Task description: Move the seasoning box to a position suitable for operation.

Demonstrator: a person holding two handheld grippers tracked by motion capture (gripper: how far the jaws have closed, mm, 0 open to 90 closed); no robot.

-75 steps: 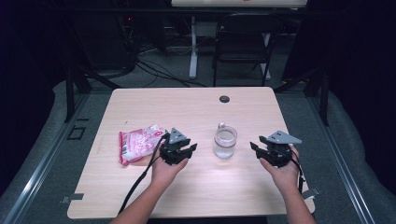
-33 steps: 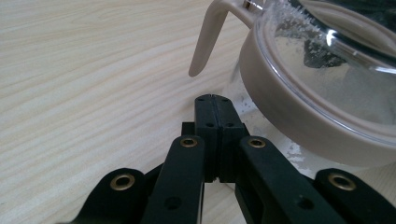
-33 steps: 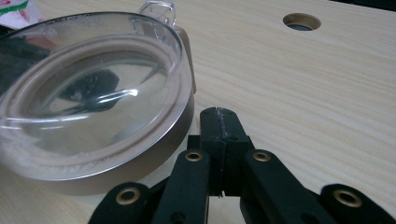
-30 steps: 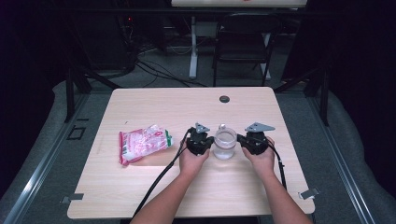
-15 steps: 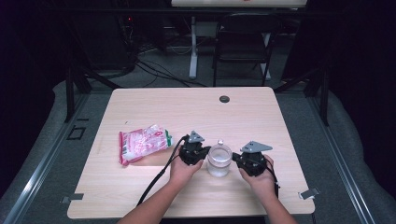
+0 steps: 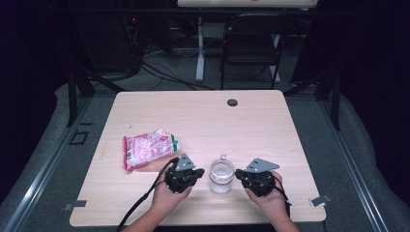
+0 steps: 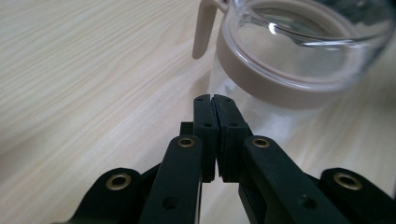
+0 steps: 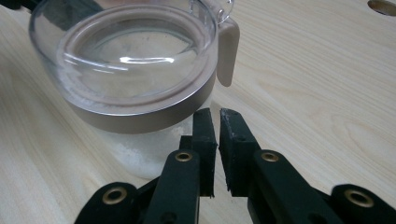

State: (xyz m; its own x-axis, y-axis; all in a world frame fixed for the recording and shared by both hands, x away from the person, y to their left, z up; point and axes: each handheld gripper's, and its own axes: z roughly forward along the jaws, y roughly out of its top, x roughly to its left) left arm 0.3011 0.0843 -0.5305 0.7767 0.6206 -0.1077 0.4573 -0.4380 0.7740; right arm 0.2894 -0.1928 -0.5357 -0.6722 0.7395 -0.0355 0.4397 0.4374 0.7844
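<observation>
Near the front edge of the worktop (image 6: 145,203), the left hand-held gripper (image 6: 187,178) has its jaws pressed together on nothing. The right hand-held gripper (image 6: 246,179) shows a slim gap, its jaws having just been opening, nothing between them. The lidded glass jar (image 6: 221,174) stands between the two, just beyond their tips. Farther off, left of the left hand-held gripper, lies a snack bag (image 6: 149,148).

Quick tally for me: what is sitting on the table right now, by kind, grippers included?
Clear glass jar with beige lid band: 1
Red and white snack bag: 1
Hand-held grippers: 2, left gripper and right gripper, one on each side of the jar
Total: 4
</observation>
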